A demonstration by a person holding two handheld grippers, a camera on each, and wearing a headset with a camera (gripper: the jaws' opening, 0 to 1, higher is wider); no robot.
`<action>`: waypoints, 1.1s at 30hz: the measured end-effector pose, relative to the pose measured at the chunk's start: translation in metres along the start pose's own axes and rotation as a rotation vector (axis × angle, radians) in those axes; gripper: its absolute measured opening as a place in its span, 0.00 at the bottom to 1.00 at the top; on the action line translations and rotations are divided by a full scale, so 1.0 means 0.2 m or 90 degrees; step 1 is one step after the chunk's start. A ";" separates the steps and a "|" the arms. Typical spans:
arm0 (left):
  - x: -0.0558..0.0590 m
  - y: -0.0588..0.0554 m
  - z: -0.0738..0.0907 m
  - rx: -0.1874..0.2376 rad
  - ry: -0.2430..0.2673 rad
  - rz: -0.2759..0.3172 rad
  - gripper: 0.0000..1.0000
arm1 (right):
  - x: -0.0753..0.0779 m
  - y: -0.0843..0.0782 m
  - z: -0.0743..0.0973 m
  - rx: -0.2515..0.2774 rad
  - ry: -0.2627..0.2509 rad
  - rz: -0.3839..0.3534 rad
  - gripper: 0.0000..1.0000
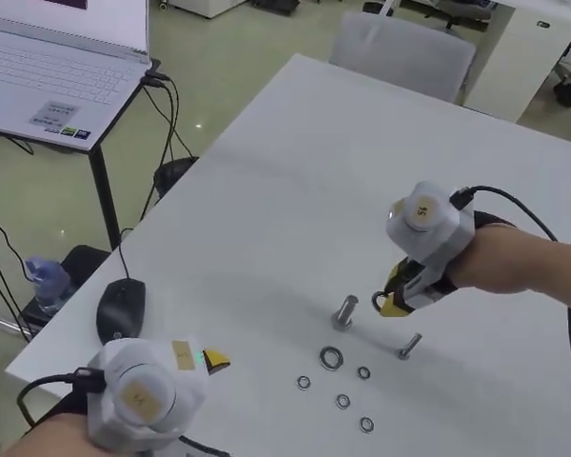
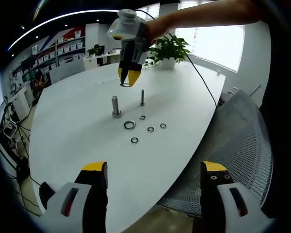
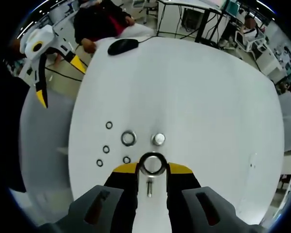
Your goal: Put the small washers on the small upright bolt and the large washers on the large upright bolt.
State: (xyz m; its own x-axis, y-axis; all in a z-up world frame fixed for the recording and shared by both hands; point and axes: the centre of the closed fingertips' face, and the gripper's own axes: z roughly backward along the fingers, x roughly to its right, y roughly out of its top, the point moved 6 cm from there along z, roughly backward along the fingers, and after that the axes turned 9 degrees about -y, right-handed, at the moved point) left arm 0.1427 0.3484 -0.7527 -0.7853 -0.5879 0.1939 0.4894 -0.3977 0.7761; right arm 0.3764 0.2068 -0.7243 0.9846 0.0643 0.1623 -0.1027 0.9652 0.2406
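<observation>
- right gripper (image 3: 153, 168): fingers pinching a big washer (image 3: 152, 164), held in the air between big bolt (image 3: 158, 139) and small bolt (image 3: 149, 187)
- left gripper (image 2: 154, 167): fingers spread wide, back at the tabletop (image 2: 77, 121) edge
- second big washer (image 1: 331, 359) and four small washers (image 1: 343, 401) lie flat by the bolts
- yellow stickers (image 1: 422, 211) on both grippers, writing too tiny to read

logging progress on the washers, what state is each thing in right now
left gripper: open, empty
right gripper: shut on held large washer
large bolt: upright, no washer on it
small bolt: upright, no washer on it
loose large washer: flat on table
four small washers: flat on table
</observation>
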 end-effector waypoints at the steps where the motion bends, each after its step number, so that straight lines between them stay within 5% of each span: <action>1: 0.00 0.00 0.00 0.002 0.000 0.001 0.78 | 0.00 0.01 0.00 0.000 0.000 0.000 0.21; 17: -0.04 0.01 -0.03 -0.012 0.004 -0.015 0.81 | 0.04 0.11 -0.13 -0.003 0.006 0.010 0.21; 24: -0.07 -0.01 -0.03 -0.038 0.012 -0.030 0.83 | 0.03 0.12 -0.17 -0.013 0.015 0.019 0.21; 33: -0.08 -0.01 -0.05 -0.036 0.008 -0.025 0.82 | 0.03 0.12 -0.21 -0.026 0.017 0.035 0.21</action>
State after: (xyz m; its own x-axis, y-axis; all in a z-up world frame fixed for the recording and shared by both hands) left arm 0.1587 0.3514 -0.7631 -0.7996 -0.5796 0.1569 0.4793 -0.4588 0.7482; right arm 0.3854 0.2419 -0.7576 0.9811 0.1235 0.1490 -0.1513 0.9696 0.1925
